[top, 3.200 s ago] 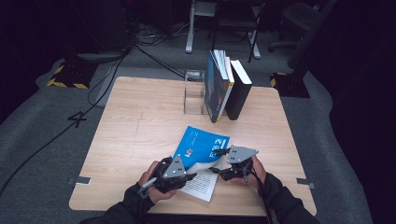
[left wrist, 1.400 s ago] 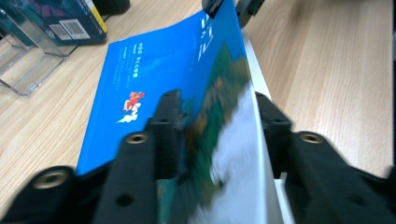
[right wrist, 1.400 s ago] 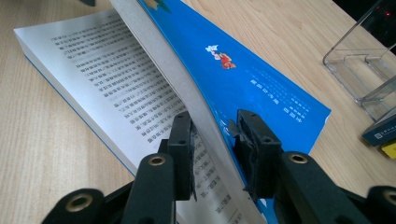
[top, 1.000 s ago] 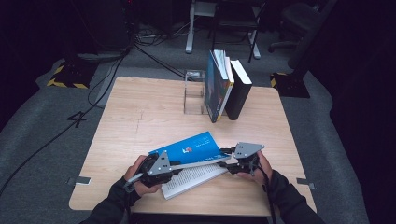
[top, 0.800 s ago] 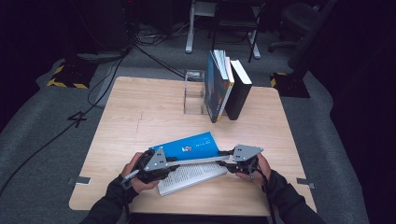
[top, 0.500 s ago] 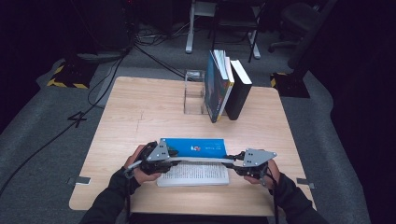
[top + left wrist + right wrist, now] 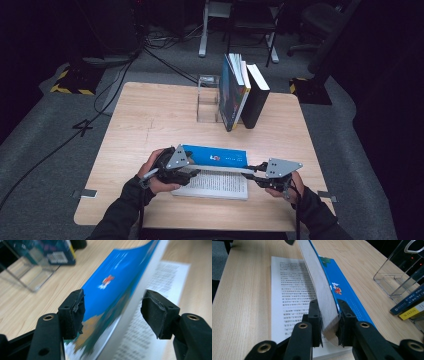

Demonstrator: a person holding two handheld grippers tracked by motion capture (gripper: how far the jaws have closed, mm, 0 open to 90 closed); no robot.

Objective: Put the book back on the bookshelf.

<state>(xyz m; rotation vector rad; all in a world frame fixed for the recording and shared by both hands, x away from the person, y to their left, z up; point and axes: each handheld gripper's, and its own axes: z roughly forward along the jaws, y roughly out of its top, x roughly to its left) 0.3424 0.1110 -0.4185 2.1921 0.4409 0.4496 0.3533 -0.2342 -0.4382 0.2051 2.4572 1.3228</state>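
One blue book (image 7: 215, 156) lies open near the front edge of the tabletop (image 7: 150, 115). Its bottom pages rest flat, with the print facing up. Its blue cover and a thick stack of pages stand up on edge above them. The book's long side runs from left to right, straight across between the two hands.

At the right end, the right gripper (image 7: 329, 327) has its jaws closed tight on the raised stack of pages, with the blue cover just beside them on the far side. At the left end, the left gripper (image 7: 112, 312) has the book's end between its jaws. Those jaws have just been opening. The left pad sits close against the blue cover, and the right pad stands clear of the page edge, so this gripper holds nothing. Both hands are equally near the book, one at each end.

Farther back, well apart from the open book, a row of books (image 7: 240, 92) stands upright beside a clear stand (image 7: 207, 100).
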